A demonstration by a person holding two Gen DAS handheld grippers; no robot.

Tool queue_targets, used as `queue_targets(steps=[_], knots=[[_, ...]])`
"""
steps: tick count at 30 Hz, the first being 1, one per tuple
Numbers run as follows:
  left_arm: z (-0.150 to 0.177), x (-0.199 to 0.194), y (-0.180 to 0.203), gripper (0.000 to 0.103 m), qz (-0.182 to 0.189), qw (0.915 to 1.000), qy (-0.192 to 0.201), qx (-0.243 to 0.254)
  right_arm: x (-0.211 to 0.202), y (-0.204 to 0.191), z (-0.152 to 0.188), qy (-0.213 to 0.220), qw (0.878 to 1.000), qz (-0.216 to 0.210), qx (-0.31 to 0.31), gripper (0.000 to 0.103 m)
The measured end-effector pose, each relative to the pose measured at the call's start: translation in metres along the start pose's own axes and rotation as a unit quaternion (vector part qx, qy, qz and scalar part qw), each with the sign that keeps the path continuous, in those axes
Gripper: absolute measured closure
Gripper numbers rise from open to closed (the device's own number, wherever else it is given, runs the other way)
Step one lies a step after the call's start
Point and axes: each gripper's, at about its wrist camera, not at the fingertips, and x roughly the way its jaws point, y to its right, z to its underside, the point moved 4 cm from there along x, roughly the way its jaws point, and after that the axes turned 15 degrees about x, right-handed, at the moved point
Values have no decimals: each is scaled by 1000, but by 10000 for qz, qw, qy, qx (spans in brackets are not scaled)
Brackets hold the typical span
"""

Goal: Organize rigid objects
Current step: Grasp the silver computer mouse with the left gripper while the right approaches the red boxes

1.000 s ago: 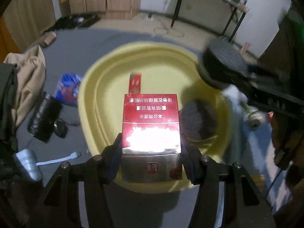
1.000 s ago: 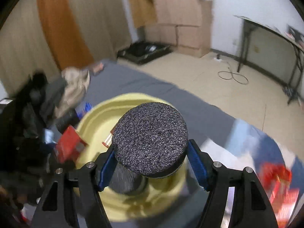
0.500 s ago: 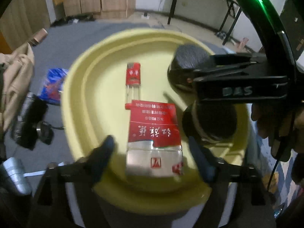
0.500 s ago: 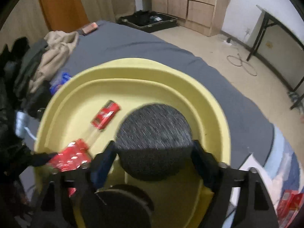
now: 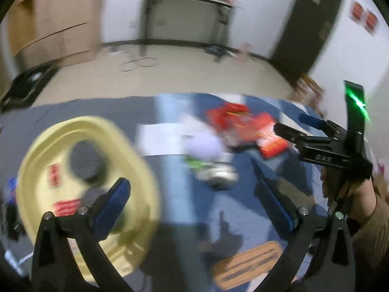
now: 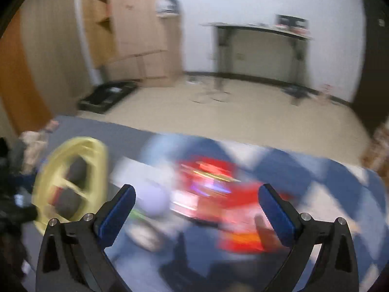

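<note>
Both views are motion-blurred. My left gripper is open and empty, above the blue bedding to the right of the yellow basin. The basin holds a red box, a small red-capped bottle and dark round foam pieces. My right gripper is open and empty, over a pile of red packets. It also shows in the left wrist view, by the same red packets. The basin lies at the left in the right wrist view.
A pale round object, a green item and a white sheet lie between basin and packets. An orange flat item lies near the front. Clothes pile at far left. A desk stands across the room.
Both grippers let go of their loads, the red box and the foam disc, in the basin. Both swung right, away from the basin toward the red packets.
</note>
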Motion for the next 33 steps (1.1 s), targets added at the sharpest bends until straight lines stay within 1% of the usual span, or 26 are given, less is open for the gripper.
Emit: queue_targets(steps=[2,4,6,8,11,13,14,15,16,17,19,21,26,29,33], knots=[[-1,25,20,0,8,9993,-208,299,-1,35,10,-154,9995,207,162,0],[-2,52,37,0,-107,9974,-430,566,0,66,23,-206,9987,369,295,0],[5,69,45,0,-200,9956,-560,726,3,81,31,-229,9982,413,364,0],[9,81,55,0,-289,9942,-598,847,13,95,44,-353,9978,423,371,0],[7,100,55,2,-393,9926,-700,911,29,96,53,-421,9976,430,356,0],[5,108,52,13,-381,9933,-737,806,40,100,54,-412,9977,394,379,0],[4,111,51,17,-409,9934,-736,775,44,101,52,-376,9978,371,400,0],[4,114,50,26,-431,9934,-737,767,49,101,50,-315,9981,374,372,0],[4,117,49,42,-407,9933,-744,782,54,102,51,-264,9982,403,346,0],[5,119,50,49,-417,9930,-754,809,60,102,51,-215,9983,439,303,0],[5,122,49,51,-490,9927,-722,829,73,100,49,-199,9983,474,267,0],[6,122,49,51,-493,9933,-673,794,79,93,48,-54,9983,570,132,1],[10,111,48,51,-338,9950,-630,694,93,89,45,65,9970,755,147,3],[16,94,48,51,-280,9957,-548,696,88,101,48,94,9954,910,299,3],[19,81,46,51,-205,9970,-463,590,76,134,51,92,9933,1007,553,2]])
